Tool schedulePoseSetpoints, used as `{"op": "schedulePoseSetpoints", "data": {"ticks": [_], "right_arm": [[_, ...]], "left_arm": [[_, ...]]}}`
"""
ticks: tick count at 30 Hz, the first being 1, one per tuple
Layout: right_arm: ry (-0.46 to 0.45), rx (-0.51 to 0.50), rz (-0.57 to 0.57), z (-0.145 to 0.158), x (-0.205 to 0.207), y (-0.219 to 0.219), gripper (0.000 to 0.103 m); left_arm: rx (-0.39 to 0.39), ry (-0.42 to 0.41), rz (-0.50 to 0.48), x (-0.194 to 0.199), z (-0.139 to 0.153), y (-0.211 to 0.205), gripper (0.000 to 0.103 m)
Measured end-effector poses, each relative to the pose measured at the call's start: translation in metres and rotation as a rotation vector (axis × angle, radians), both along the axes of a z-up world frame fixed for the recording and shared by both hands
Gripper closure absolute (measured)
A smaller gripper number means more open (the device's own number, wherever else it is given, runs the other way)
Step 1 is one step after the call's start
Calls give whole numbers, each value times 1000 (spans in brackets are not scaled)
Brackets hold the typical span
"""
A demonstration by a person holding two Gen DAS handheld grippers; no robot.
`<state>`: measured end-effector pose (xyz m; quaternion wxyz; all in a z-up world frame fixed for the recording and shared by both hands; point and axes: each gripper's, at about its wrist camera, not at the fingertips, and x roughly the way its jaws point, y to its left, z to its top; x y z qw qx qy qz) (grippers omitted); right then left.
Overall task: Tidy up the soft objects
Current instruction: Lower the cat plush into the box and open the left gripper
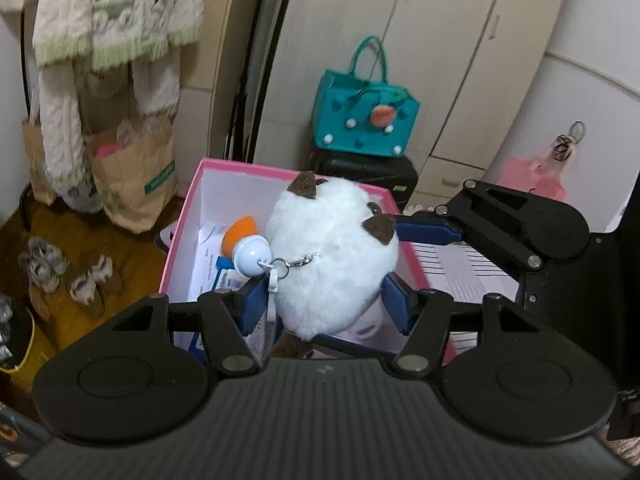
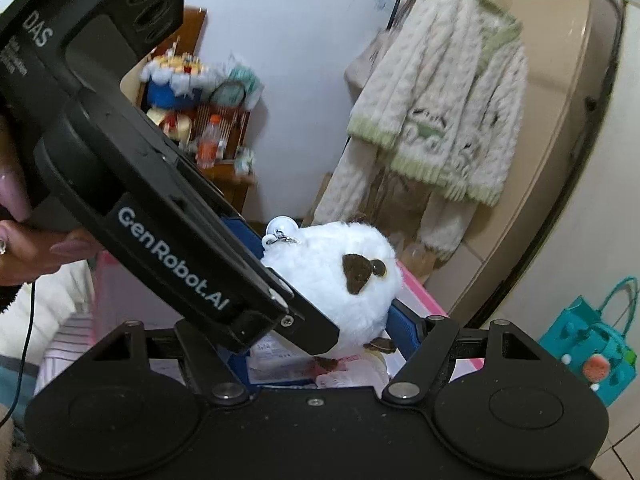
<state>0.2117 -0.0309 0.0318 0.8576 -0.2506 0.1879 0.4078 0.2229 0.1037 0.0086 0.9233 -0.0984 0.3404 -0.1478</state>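
A white fluffy plush toy [image 1: 332, 256] with brown ears, a metal keychain and a white bell [image 1: 250, 255] is held over the pink box [image 1: 240, 168]. My left gripper [image 1: 326, 304] is shut on the plush, its blue pads [image 1: 254, 300] pressing both sides. In the right wrist view the plush [image 2: 332, 276] sits between my right gripper's blue pads [image 2: 404, 330], and the left gripper's black body [image 2: 168, 220] crosses in front. My right gripper [image 2: 320, 328] looks open around the plush. It also shows in the left wrist view [image 1: 492, 220], beside the plush's right side.
The pink box holds papers and an orange item [image 1: 238, 234]. A teal handbag [image 1: 366, 120] stands on a black case behind. Paper bags [image 1: 132, 176], slippers [image 1: 68, 276], a hanging knit sweater [image 2: 440, 112] and a cluttered shelf [image 2: 200, 120] surround the area.
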Motion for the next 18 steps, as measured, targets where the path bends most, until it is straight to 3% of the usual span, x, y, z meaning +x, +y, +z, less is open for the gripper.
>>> {"op": "schedulePoseSetpoints", "data": {"ticks": [8, 14, 18], "right_arm": [[64, -109, 10, -25, 26, 15, 27], [23, -166, -47, -33, 24, 16, 28], [-19, -174, -65, -31, 2, 6, 28]], "left_arm": [[-12, 104, 28, 27, -31, 3, 43], [57, 54, 45, 22, -30, -4, 44], [61, 31, 38, 14, -26, -3, 44]]}}
